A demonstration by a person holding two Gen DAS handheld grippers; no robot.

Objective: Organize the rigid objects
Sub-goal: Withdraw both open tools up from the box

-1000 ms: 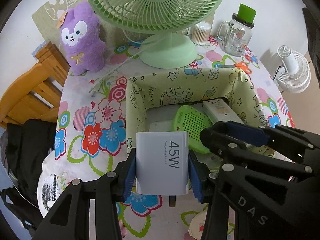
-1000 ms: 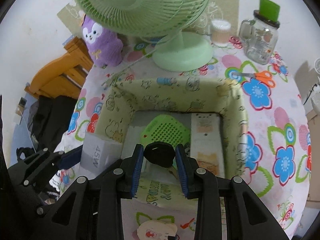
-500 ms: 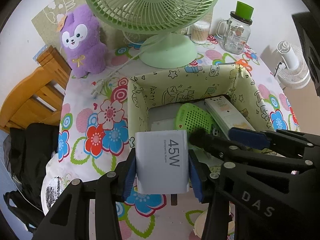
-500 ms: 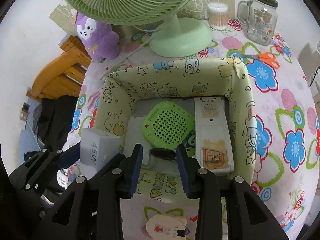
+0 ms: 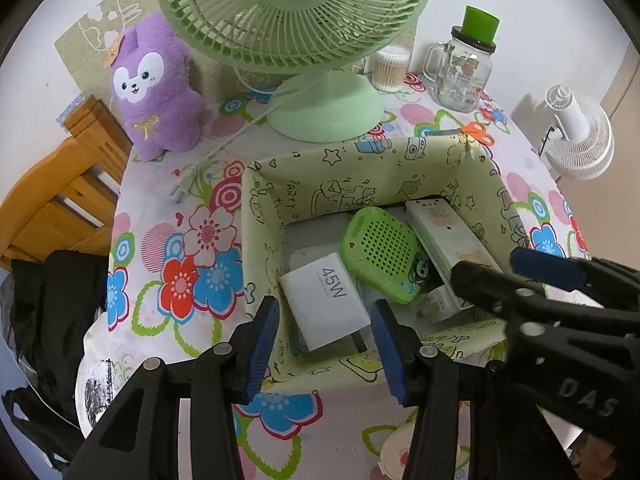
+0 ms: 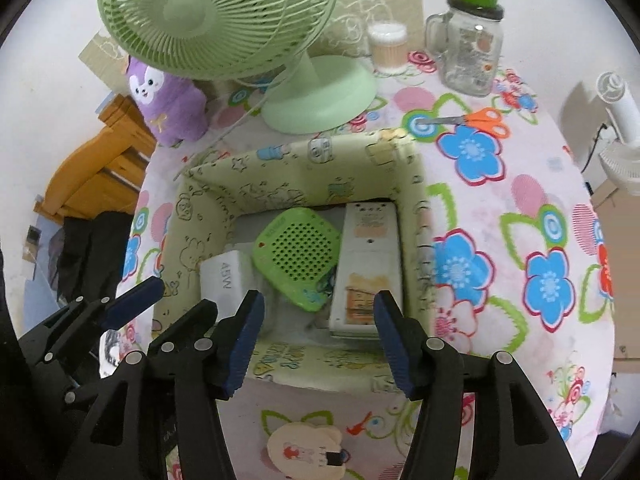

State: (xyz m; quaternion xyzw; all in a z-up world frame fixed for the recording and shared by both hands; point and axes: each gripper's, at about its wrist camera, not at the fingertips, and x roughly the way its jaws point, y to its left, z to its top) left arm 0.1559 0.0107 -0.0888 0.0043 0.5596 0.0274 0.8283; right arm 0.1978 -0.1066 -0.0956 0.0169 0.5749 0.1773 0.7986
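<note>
A yellow-green patterned storage box (image 5: pixel 360 160) (image 6: pixel 304 160) stands on the flowered table. Inside lie a white 45W charger (image 5: pixel 326 306) (image 6: pixel 224 278), a green perforated square device (image 5: pixel 380 254) (image 6: pixel 298 254) and a long white remote-like device (image 5: pixel 444 228) (image 6: pixel 368 264). My left gripper (image 5: pixel 324 346) is open just above the charger at the box's near-left corner. My right gripper (image 6: pixel 318 338) is open and empty over the box's near wall. The small black object it held earlier is not visible.
A green table fan (image 5: pixel 296 20) stands behind the box, with a purple plush (image 5: pixel 154 88), a glass jar with green lid (image 5: pixel 464 72), a cotton-swab tub (image 5: pixel 390 68) and orange scissors (image 6: pixel 478 120). A cream card-like item (image 6: pixel 306 450) lies near the front edge. A wooden chair (image 5: pixel 52 200) stands left.
My left gripper opened and released the 45W charger into the box. My right gripper opened and let go of the small black object; both grippers drew back slightly.
</note>
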